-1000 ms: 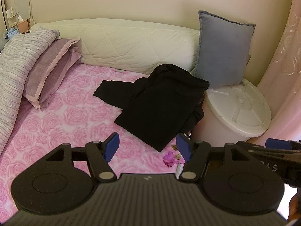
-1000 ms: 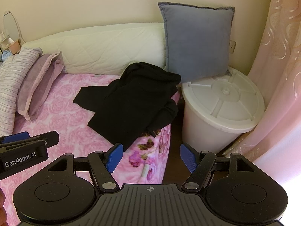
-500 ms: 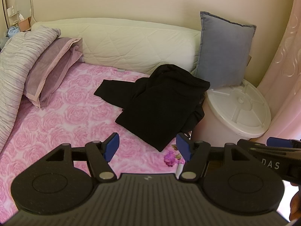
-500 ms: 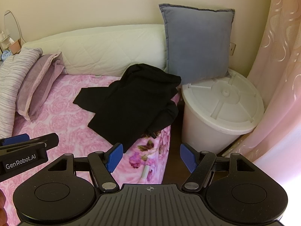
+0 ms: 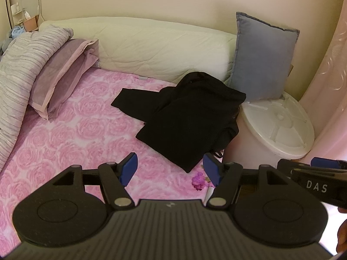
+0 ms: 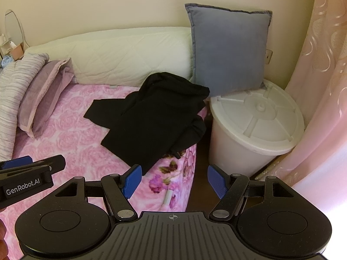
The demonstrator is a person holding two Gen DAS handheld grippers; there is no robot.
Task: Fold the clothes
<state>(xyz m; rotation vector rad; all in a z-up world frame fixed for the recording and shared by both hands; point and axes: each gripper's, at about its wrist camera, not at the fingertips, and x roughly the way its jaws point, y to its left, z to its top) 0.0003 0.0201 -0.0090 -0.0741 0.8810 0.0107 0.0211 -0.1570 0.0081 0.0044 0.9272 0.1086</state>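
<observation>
Both tongs [image 5: 170, 169] [image 6: 174, 181] spread, empty; black garment [image 5: 186, 117] crumpled, far side overhanging bed edge, hidden.

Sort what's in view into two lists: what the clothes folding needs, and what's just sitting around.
Needed for the job:
black garment, lying crumpled on the pink rose bedspread
left gripper, open and empty
right gripper, open and empty

Just sitting around:
blue-grey cushion
white lidded bin
purple pillow
striped duvet
cream quilted headboard
pink curtain
</observation>
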